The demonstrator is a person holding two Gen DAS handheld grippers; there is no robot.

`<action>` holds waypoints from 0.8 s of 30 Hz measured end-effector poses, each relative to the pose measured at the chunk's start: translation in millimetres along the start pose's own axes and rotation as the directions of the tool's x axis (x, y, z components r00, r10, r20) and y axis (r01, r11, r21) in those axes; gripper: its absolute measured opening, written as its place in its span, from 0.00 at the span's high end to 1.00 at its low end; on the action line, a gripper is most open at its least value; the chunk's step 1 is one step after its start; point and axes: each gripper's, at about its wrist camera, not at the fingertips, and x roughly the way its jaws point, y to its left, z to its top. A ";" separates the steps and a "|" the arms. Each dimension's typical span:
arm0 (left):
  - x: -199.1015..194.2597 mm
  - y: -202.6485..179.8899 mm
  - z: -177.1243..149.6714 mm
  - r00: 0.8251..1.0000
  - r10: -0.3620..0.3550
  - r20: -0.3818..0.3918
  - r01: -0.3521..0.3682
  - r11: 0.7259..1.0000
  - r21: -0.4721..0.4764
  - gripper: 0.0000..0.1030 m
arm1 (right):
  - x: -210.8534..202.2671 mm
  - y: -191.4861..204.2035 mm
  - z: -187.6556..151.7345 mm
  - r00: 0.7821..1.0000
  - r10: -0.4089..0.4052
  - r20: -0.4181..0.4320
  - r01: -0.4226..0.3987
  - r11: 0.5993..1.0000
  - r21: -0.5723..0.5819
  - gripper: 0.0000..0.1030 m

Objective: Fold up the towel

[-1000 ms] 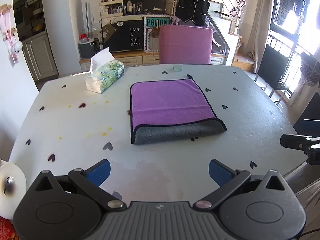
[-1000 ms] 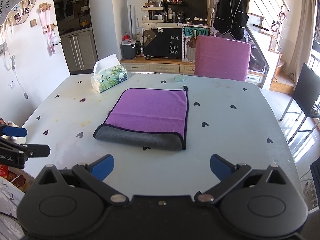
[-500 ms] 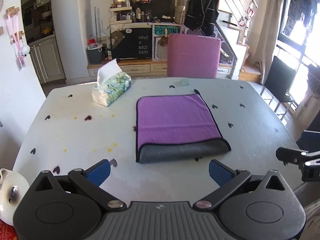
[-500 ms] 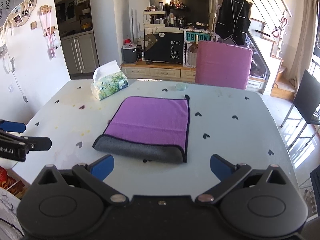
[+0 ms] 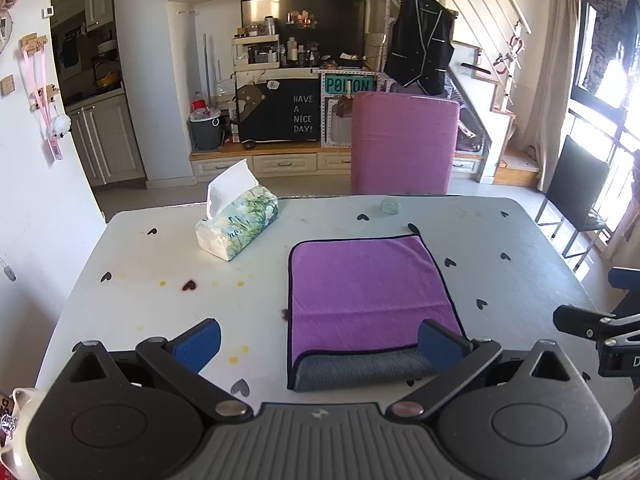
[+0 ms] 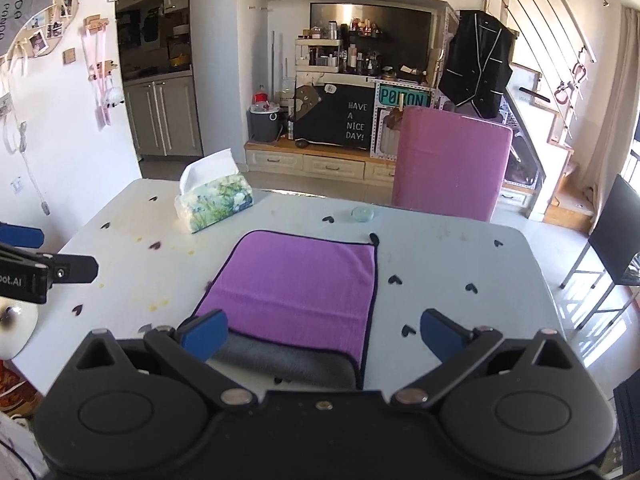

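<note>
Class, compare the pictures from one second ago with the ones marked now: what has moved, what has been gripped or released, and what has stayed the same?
Both grippers moved forward toward the near edge of the towel: it now sits lower and larger in each view. The left gripper and right gripper are open and hold nothing, as before. The towel lies folded flat in the same place on the table, and the tissue box has not moved.

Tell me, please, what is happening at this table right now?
A person holds a gripper in each hand over a table to fold a purple towel. The towel lies flat, already folded at least once, its grey underside showing along the near edge. Both the left gripper and the right gripper are open, above the towel's near edge, touching nothing. A tissue box sits at the far left.
</note>
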 end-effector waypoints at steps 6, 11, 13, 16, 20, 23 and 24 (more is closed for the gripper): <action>39.0 3.5 10.6 0.999 0.008 -0.051 -0.009 1.000 -0.011 0.00 | 34.8 -12.5 11.0 0.999 -0.004 -0.043 0.004 1.000 0.018 0.00; 76.3 5.7 14.3 0.993 -0.008 -0.117 0.003 0.999 -0.043 0.00 | 71.4 -21.4 11.8 0.995 0.013 -0.101 -0.009 0.999 0.041 0.00; 88.9 4.3 14.4 0.990 -0.015 -0.143 0.009 0.999 -0.045 0.00 | 87.5 -25.3 10.3 0.991 0.021 -0.129 -0.014 0.999 0.051 0.00; 106.5 1.4 15.9 0.985 -0.022 -0.172 0.015 0.999 -0.044 0.00 | 108.6 -29.3 6.7 0.985 0.035 -0.168 -0.024 0.997 0.069 0.00; 129.1 1.1 15.4 0.977 -0.035 -0.209 0.023 0.998 -0.059 0.00 | 135.4 -34.6 1.3 0.977 0.032 -0.213 -0.016 0.997 0.078 0.00; 145.7 2.3 13.0 0.970 -0.035 -0.243 0.017 0.997 -0.077 0.00 | 152.9 -35.5 -1.3 0.972 0.021 -0.235 -0.006 0.998 0.064 0.00; 152.9 2.7 11.9 0.966 -0.035 -0.258 0.016 0.997 -0.077 0.00 | 157.6 -35.4 -2.1 0.971 0.018 -0.240 -0.004 0.998 0.059 0.00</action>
